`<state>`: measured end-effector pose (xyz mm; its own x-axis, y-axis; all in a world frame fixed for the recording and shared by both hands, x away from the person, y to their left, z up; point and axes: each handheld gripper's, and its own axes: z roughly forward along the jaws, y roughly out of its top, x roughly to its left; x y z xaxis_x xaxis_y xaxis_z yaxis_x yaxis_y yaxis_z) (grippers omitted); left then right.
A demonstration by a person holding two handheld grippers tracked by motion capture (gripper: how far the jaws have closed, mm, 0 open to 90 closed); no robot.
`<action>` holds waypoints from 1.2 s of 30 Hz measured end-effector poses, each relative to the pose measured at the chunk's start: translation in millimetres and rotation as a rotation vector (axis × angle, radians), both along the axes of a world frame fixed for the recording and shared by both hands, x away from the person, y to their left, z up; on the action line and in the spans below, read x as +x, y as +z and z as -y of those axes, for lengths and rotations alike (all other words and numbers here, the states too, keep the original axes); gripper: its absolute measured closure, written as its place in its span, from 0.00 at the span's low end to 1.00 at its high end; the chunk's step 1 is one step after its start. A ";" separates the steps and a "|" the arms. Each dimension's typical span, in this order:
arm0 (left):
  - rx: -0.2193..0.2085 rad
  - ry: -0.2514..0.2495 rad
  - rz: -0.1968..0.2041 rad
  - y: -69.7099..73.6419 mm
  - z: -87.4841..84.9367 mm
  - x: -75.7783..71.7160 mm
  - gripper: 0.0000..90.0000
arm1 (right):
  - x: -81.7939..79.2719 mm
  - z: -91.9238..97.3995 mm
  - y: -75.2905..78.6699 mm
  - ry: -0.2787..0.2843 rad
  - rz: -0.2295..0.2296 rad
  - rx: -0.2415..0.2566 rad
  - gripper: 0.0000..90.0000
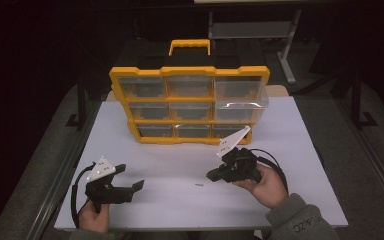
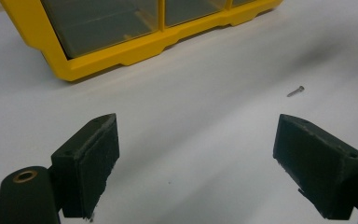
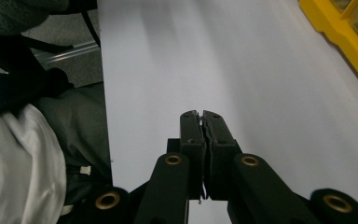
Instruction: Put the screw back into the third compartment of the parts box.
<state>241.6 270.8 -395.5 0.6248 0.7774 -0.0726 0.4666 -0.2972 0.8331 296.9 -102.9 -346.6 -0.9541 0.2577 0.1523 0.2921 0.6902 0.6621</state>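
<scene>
A: Honestly, drawer contents of the yellow organizer (image 1: pixel 190 100) are too murky to read; its top right drawer (image 1: pixel 241 95) sticks out.

B: Screw?

A: Tiny screw (image 1: pixel 199 184) on the white counter (image 1: pixel 290 150), in front of the organizer, between both grippers.

B: Jaws?

A: Left gripper (image 2: pixel 196 154) spread wide, empty. Right gripper (image 3: pixel 202 122) pressed together, nothing visible between.

1. One yellow organizer case (image 1: pixel 189 72) stands at the upper centre of the high view, with one handle (image 1: pixel 189 46) on top
2. Nine clear drawers (image 1: pixel 189 107) fill its front, in three rows of three; one, at the upper right of the grid, is pulled out
3. One small screw (image 1: pixel 198 184) lies on the table, lower centre
4. Two grippers: the left gripper (image 1: pixel 130 181) at lower left, the right gripper (image 1: pixel 211 175) at lower centre-right
5. One white table (image 1: pixel 300 150)
</scene>
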 end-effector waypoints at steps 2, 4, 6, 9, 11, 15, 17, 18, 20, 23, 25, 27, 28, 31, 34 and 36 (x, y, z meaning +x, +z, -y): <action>-0.004 0.005 -0.001 0.2 -0.4 0.0 0.15 | 0.7 2.5 5.2 0.007 -0.001 0.011 0.97; -0.004 0.002 -0.003 0.4 -0.4 0.2 0.15 | 0.9 4.5 10.8 0.010 0.002 0.010 0.97; 0.010 -0.007 0.009 0.3 -0.4 1.0 0.15 | 0.2 6.9 19.3 0.010 -0.002 0.012 0.97; 0.005 -0.005 0.001 0.2 0.3 0.3 0.15 | 0.3 9.6 30.8 0.021 -0.004 0.010 0.97; 0.006 -0.004 0.007 0.5 -0.4 0.3 0.15 | 0.5 11.6 38.0 0.025 0.001 0.016 0.97; 0.001 -0.004 -0.003 0.5 -0.1 0.1 0.15 | 0.3 18.2 59.1 0.018 -0.010 0.038 0.97; -0.005 -0.002 -0.010 -0.1 0.6 -0.1 0.15 | 1.5 21.5 70.1 0.025 0.000 0.044 0.96; -0.006 -0.002 -0.009 -0.1 0.5 -0.1 0.15 | 2.1 23.1 75.9 0.030 0.003 0.045 0.97; -0.005 -0.003 -0.004 0.3 0.0 0.1 0.15 | 4.0 25.8 87.4 0.036 0.010 0.052 0.97; -0.009 -0.002 -0.008 0.5 0.1 0.0 0.15 | 6.5 29.1 104.9 0.039 0.018 0.056 0.97; -0.005 -0.005 -0.007 0.2 0.0 0.1 0.15 | 8.7 30.3 114.5 0.043 0.020 0.052 0.97; -0.008 -0.003 -0.010 -0.1 -0.1 0.2 0.15 | 12.7 32.3 126.8 0.043 0.026 0.045 0.97; -0.008 -0.004 -0.009 0.4 -0.4 0.0 0.15 | 14.3 33.4 132.5 0.037 0.027 0.039 0.96; -0.006 -0.001 -0.012 1.2 -0.7 -0.7 0.15 | 20.1 37.0 149.5 0.025 0.036 0.039 0.96; -0.007 -0.005 -0.004 0.4 -0.2 0.3 0.15 | 26.6 40.9 166.3 0.011 0.051 0.041 0.97; -0.008 -0.005 -0.005 0.2 -0.1 0.2 0.15 | 30.6 42.8 175.9 0.001 0.062 0.039 0.97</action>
